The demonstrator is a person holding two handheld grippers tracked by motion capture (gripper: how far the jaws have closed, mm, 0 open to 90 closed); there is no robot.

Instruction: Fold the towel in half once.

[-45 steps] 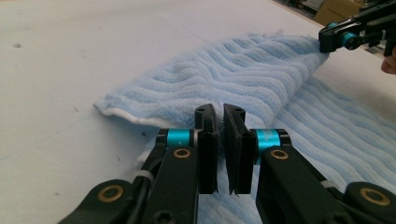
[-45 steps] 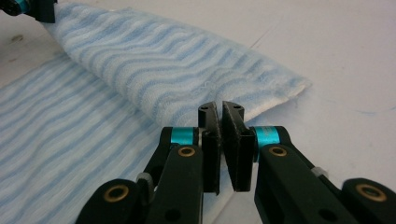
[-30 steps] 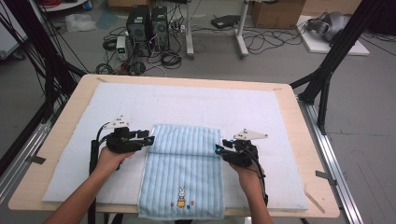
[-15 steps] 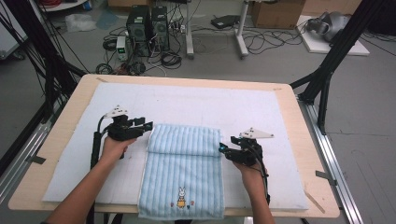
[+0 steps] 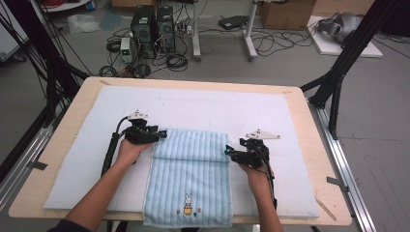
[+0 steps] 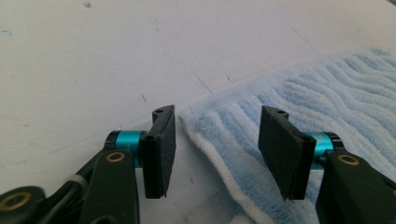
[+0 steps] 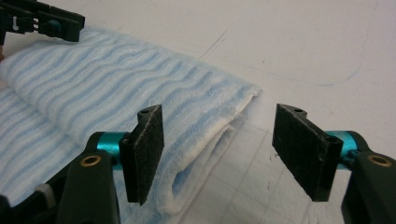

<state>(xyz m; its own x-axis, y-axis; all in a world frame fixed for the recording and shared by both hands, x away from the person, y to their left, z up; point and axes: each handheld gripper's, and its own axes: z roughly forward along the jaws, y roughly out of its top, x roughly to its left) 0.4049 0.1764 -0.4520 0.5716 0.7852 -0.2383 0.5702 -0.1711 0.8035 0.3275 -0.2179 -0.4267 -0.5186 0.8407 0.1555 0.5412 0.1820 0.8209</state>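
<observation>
- Near edge, bottom centre of high view: towel (image 5: 188, 188), light blue w/ stripes, small rabbit print low on it, near end hanging just over the table (image 5: 58, 145) edge.
- Towel's far end folded back on itself into a thick band, mid frame, lying on the white mat (image 5: 203, 108).
- Left gripper (image 5: 162, 136), left of centre, at the left end of the folded band. In the left gripper view the 2 jaws stand apart, roughly half open; towel corner (image 6: 219, 126) lies between them, pads not pressing it. Left pad over bare mat, right pad over cloth.
- Right gripper (image 5: 227, 153), right of centre, at the right end of the band. Jaws have just been opening; in the right gripper view they stand wide, the fold's end (image 7: 205, 140) between them, no grip. Left pad above cloth, right pad over mat.
- Both forearms come in from the bottom edge.
- Far, top of frame: floor w/ computer towers (image 5: 152, 24) upper left, cables, cardboard boxes (image 5: 285, 12) upper right.
</observation>
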